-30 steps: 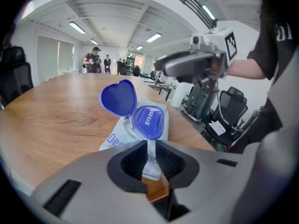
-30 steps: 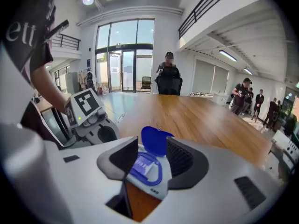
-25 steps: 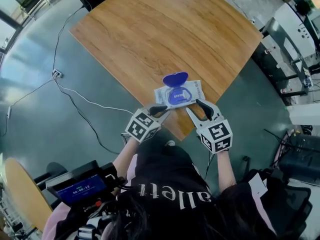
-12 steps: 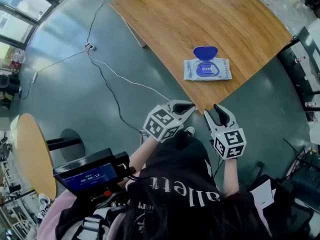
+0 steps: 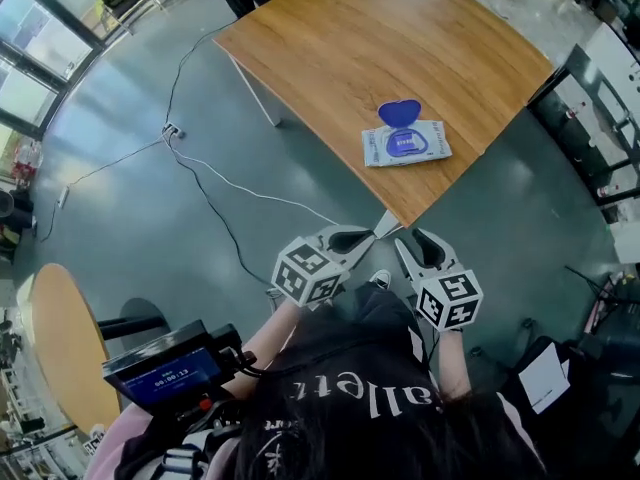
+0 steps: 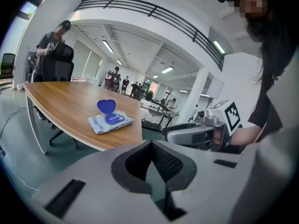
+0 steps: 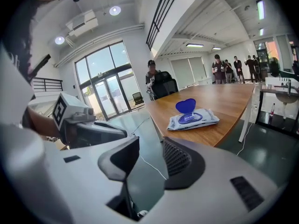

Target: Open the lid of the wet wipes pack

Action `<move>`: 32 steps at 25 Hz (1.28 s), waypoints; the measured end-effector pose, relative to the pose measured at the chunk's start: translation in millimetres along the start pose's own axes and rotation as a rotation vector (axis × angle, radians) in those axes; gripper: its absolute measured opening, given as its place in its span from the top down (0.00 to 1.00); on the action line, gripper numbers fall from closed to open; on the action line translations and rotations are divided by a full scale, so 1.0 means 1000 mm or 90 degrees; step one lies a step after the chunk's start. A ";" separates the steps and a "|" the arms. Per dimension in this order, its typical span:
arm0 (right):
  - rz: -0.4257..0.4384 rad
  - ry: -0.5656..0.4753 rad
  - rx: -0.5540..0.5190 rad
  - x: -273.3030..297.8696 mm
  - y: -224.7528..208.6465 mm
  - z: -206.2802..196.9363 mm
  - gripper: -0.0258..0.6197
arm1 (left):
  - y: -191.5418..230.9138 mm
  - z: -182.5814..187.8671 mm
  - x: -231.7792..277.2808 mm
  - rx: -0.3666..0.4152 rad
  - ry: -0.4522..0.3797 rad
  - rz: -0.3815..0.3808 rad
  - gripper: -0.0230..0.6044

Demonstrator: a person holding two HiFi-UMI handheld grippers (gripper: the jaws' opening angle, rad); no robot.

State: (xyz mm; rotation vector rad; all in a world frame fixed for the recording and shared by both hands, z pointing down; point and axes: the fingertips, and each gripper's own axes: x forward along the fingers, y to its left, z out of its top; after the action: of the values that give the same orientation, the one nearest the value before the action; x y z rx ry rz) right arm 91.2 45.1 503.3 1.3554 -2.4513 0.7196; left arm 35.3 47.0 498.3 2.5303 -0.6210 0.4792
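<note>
The wet wipes pack point(image 5: 405, 144) lies flat near the front corner of the wooden table point(image 5: 330, 48), with its blue heart-shaped lid point(image 5: 400, 113) standing open behind the blue opening. It also shows in the left gripper view as the pack point(image 6: 110, 121) and in the right gripper view as the pack point(image 7: 192, 119). Both grippers hang off the table's edge, apart from the pack and close to the person's body. My left gripper point(image 5: 380, 228) is shut on nothing. My right gripper point(image 5: 415, 243) is open and holds nothing.
A white cable point(image 5: 220, 193) runs over the grey floor left of the table. A round wooden table point(image 5: 50, 348) stands at the far left and a small screen device point(image 5: 165, 373) sits by the person's shoulder. Furniture point(image 5: 600, 78) lines the right side. People point(image 7: 229, 64) stand far behind the table.
Both grippers have drawn back from the pack to beyond the table's edge. The pack with its lid open stays on the table. The head view has shifted.
</note>
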 end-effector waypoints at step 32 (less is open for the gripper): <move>-0.148 -0.047 0.088 -0.067 0.143 -0.061 0.93 | -0.057 -0.067 -0.122 0.060 -0.036 -0.093 0.96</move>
State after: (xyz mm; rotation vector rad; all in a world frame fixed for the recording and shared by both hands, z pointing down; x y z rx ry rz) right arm 5.2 189.2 482.5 1.7131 -2.2796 0.8056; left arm -51.8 168.1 478.3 2.6637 -0.4382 0.3938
